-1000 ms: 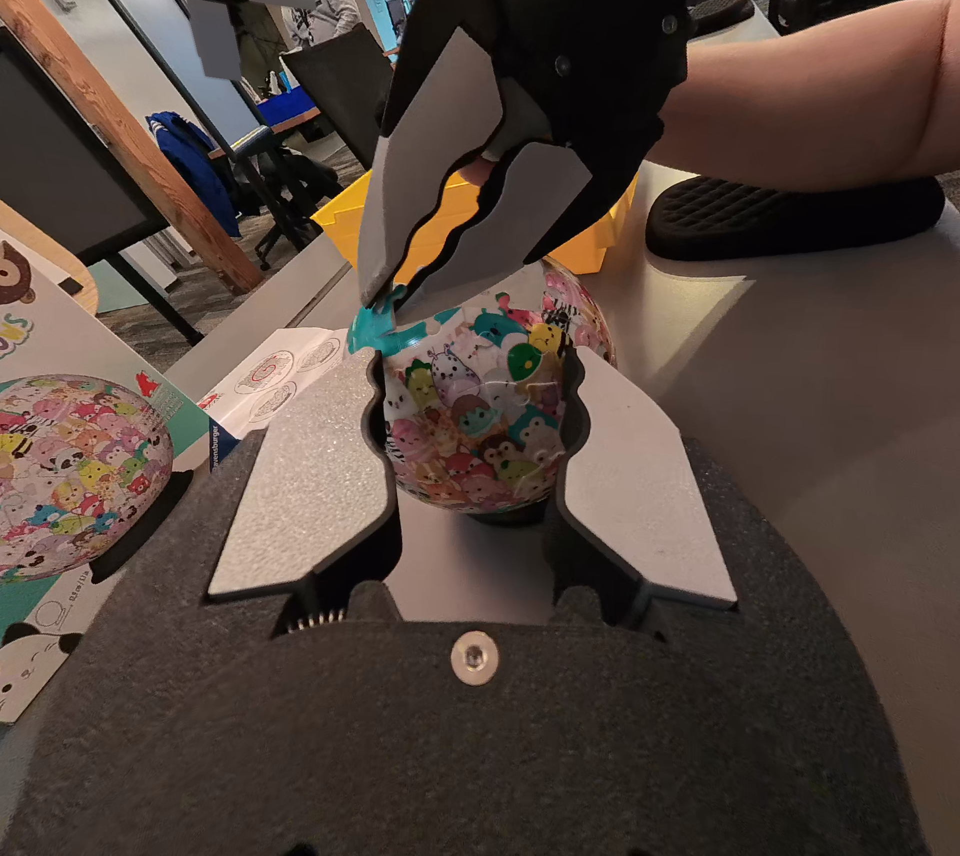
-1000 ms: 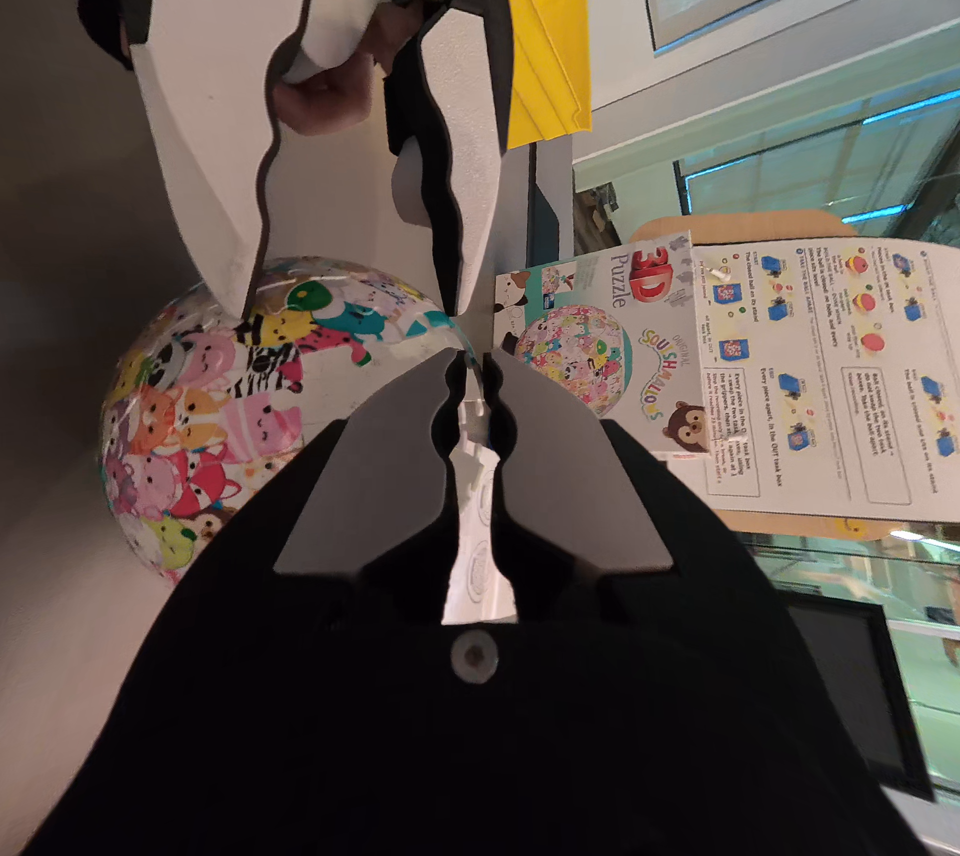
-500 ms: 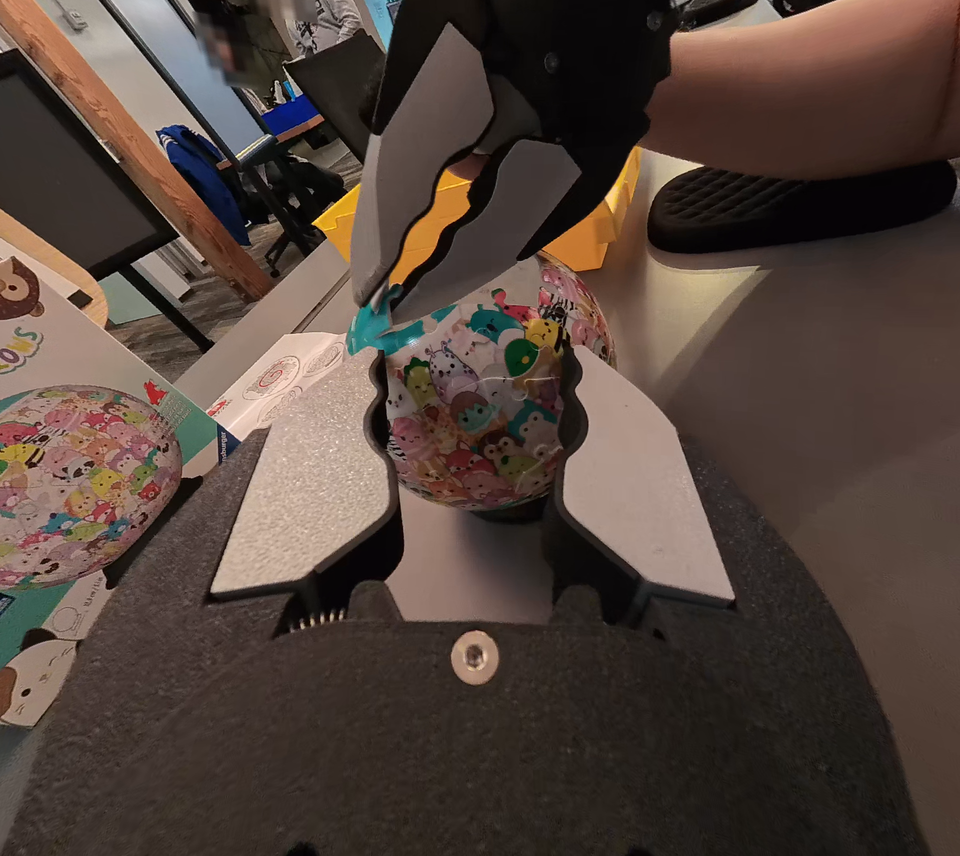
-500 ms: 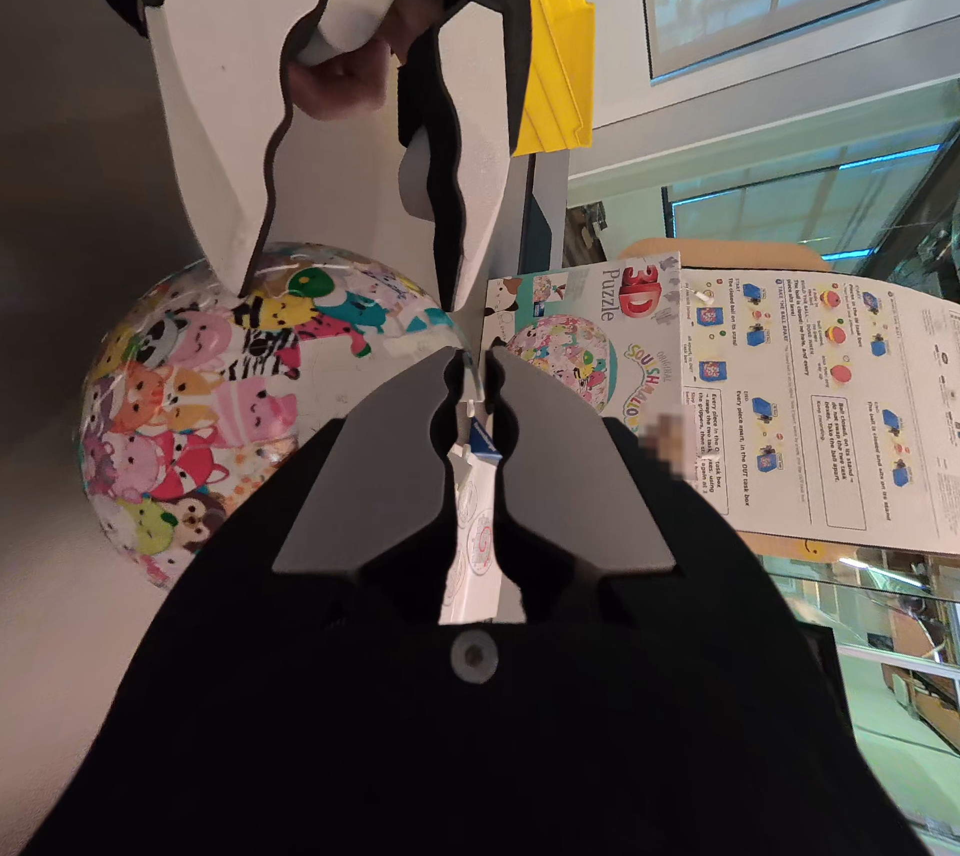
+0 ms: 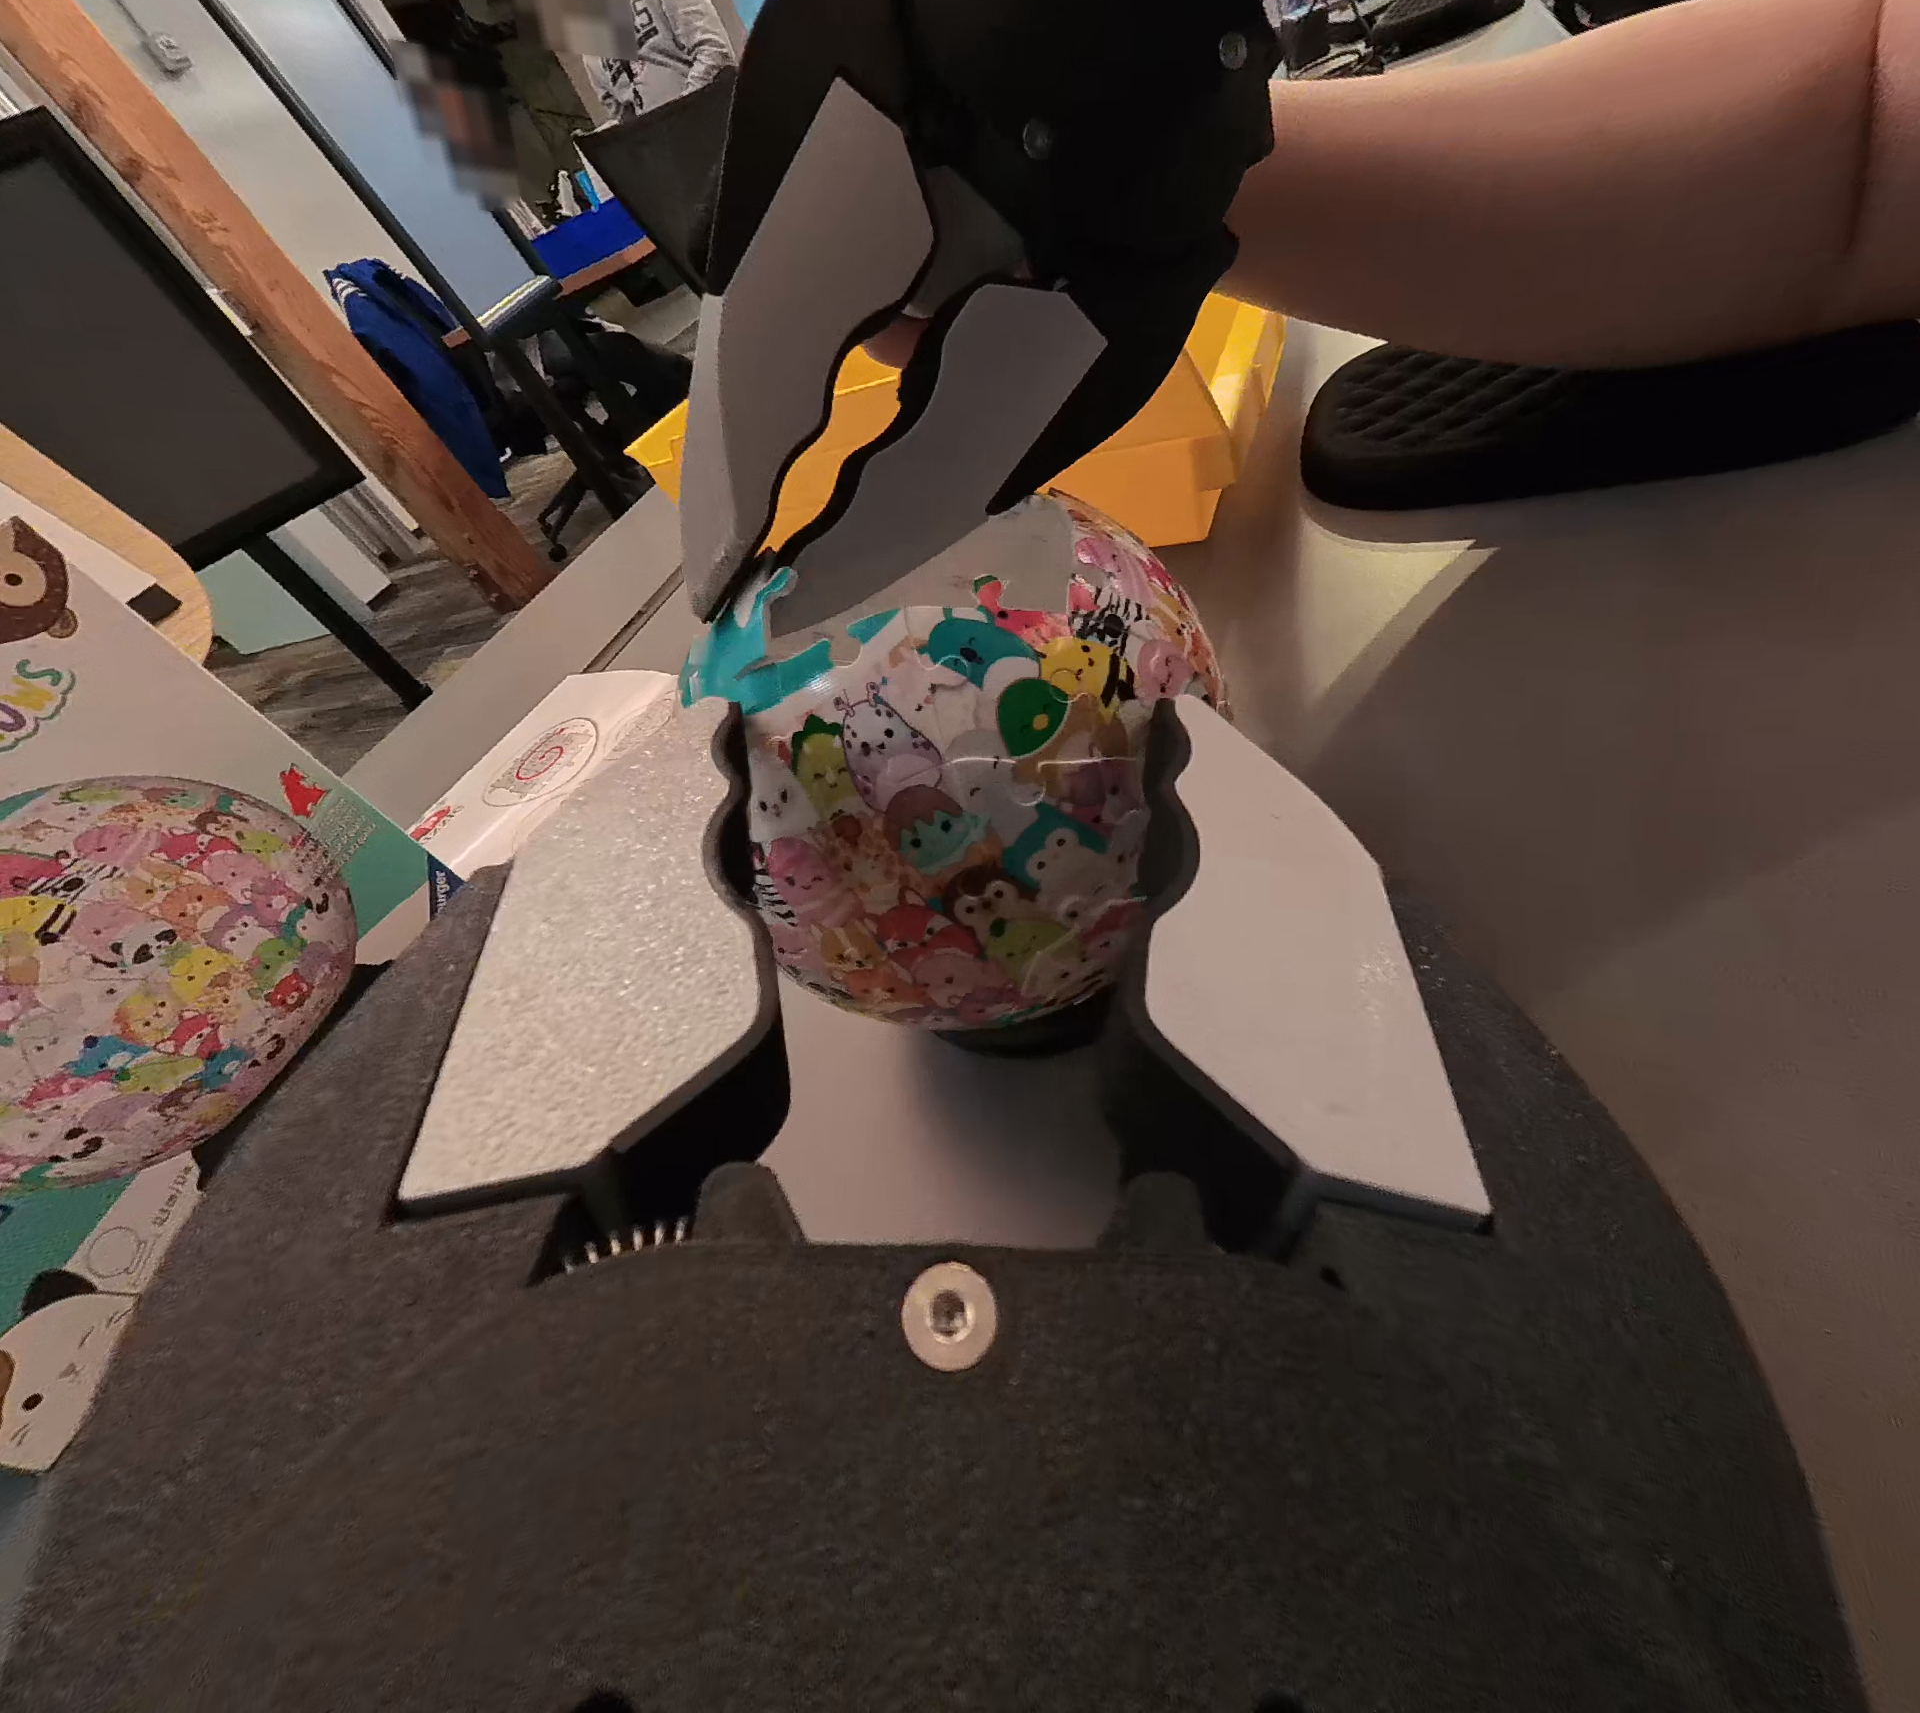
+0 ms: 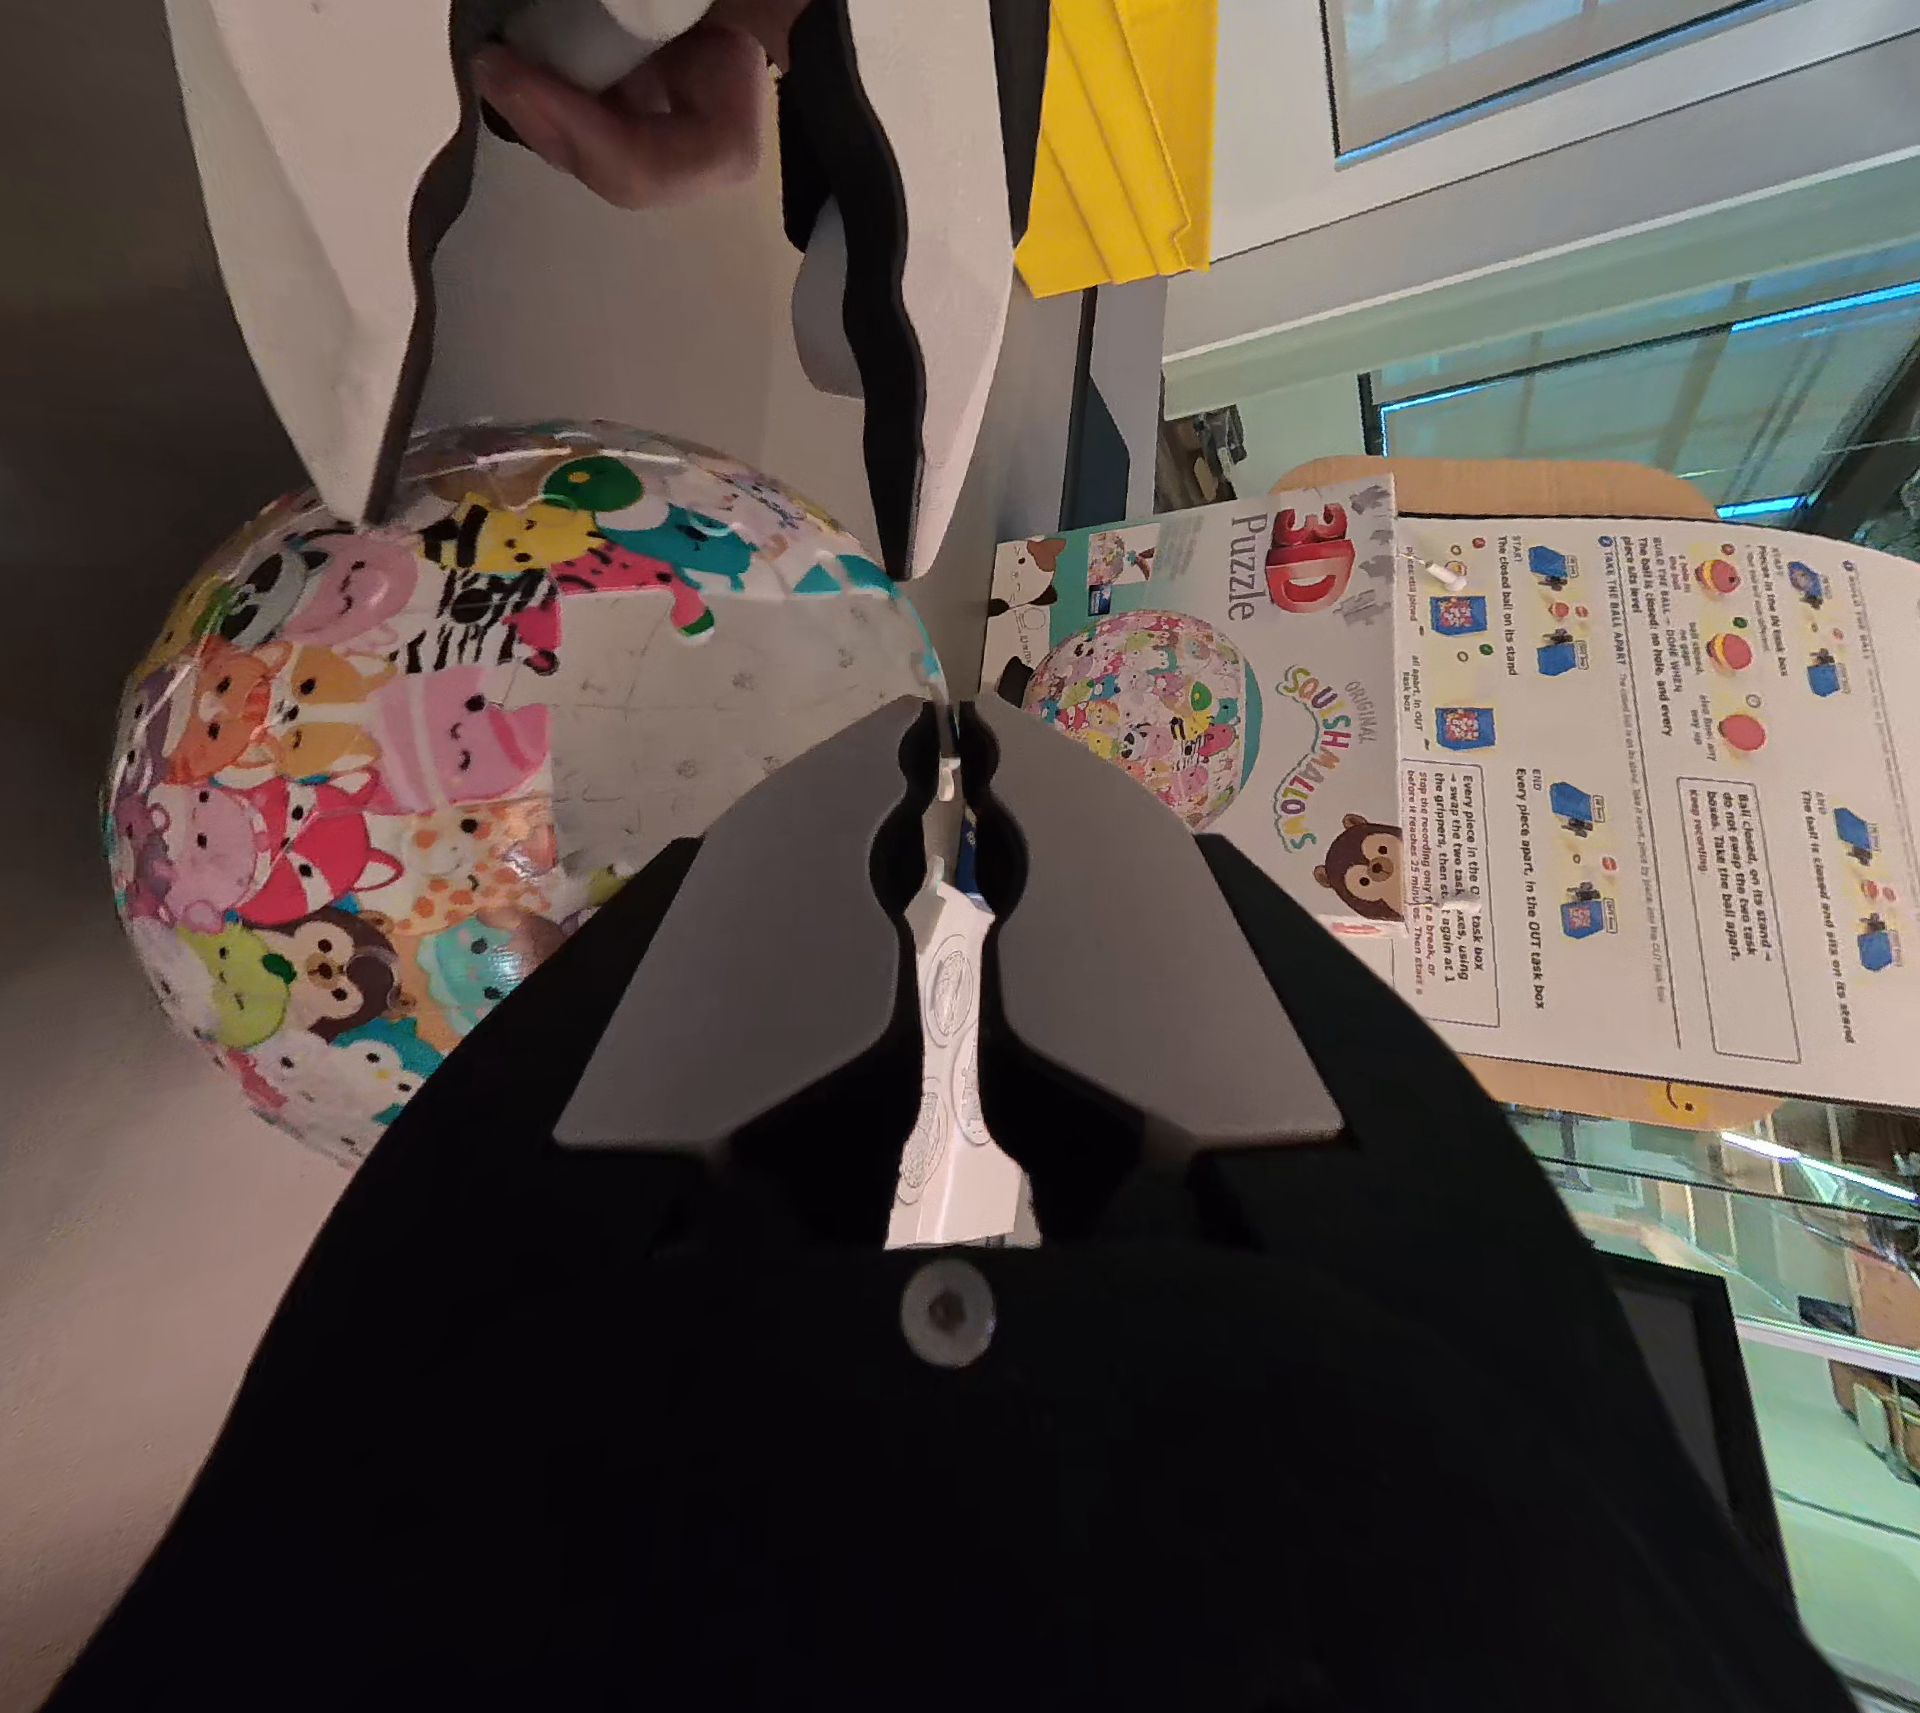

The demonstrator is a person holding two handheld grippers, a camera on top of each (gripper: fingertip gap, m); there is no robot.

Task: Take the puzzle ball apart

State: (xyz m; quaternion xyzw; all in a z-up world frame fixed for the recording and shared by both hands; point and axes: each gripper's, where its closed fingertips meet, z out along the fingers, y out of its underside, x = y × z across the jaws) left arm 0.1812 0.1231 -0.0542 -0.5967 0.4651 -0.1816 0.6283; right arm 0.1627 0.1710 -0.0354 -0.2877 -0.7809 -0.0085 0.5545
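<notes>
**Ball braced, first piece pinched**

Left tool [image 5: 951, 790] clamps puzzle ball [image 5: 966, 832] on grey surface [image 5: 1610, 780], prob. to steady it. Right tool [image 5: 753, 598], from above, nips teal piece [image 5: 743, 655] at ball's top edge, w/ piece partly lifted.

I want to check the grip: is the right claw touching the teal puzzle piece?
Touching. In the left wrist view the right claw tips pinch the raised teal piece at the puzzle ball's top.

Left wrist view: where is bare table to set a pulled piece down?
Bare grey table lies on the ball's right, bordered by the puzzle ball, yellow bin and black pad. The other side is crowded: puzzle box and white leaflet.
</notes>
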